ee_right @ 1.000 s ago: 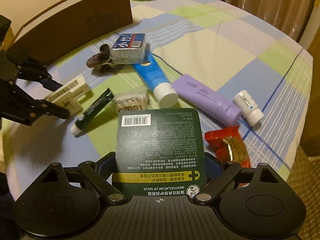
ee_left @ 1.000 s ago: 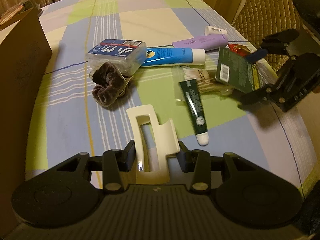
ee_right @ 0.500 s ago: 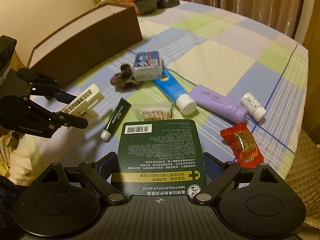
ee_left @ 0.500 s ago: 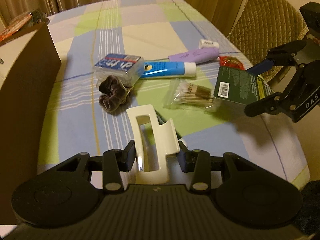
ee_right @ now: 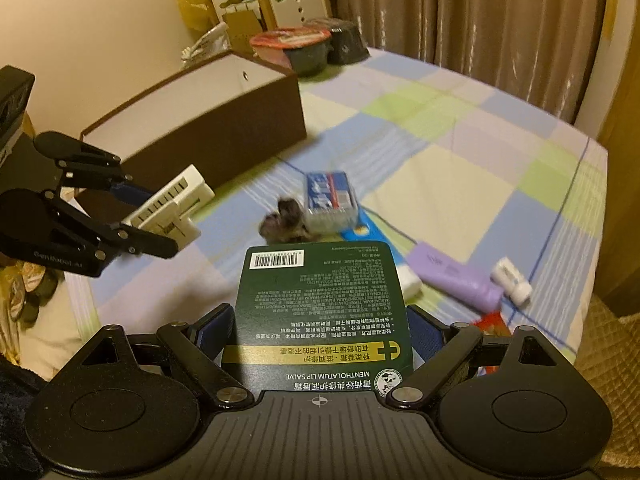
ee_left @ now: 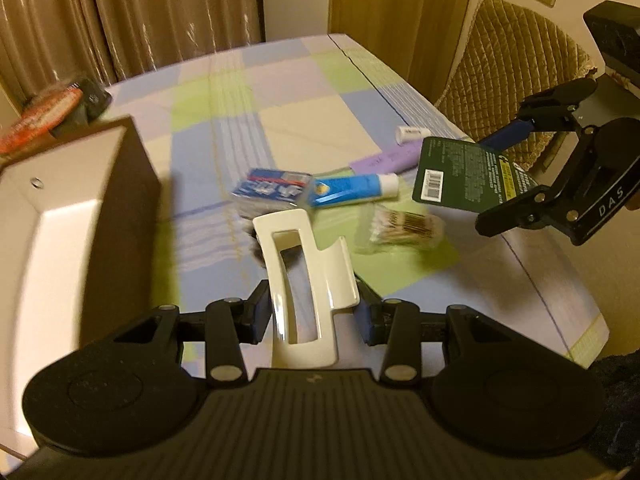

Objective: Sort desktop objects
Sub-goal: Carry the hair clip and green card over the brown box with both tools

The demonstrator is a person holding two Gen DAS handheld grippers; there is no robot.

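Two items are lifted off the table, none yet seen dropped in the box. We hold the left tongs (ee_left: 312, 312) clamped on a cream hair claw clip (ee_left: 306, 280): glossy hard plastic, slotted, with a flared wing at 3 o'clock. The right tongs (ee_right: 320, 336) pinch a dark green lip salve card (ee_right: 320, 304), flat and matte, with rounded corners, a barcode and a yellow stripe.

From the left wrist view, the brown open-top box (ee_left: 120, 208) stands at 9 o'clock, pale inside; what we can see of its interior looks bare. We judge it the sorting target, so the carry is underway and the release is pending.

Left on the checked tablecloth (ee_right: 460, 152) at 12 to 2 o'clock in the right wrist view:
- clear rigid case with a blue label (ee_right: 330, 198)
- dark velvety scrunchie (ee_right: 280, 224), touching the case
- blue tube (ee_left: 352, 188), soft plastic, white cap
- lilac tube (ee_right: 456, 276)
- small white bottle (ee_right: 512, 280)
- bag of cotton swabs (ee_left: 400, 228), crinkly film
- red wrapper (ee_right: 494, 320), mostly hidden

Roughly seven pieces remain.
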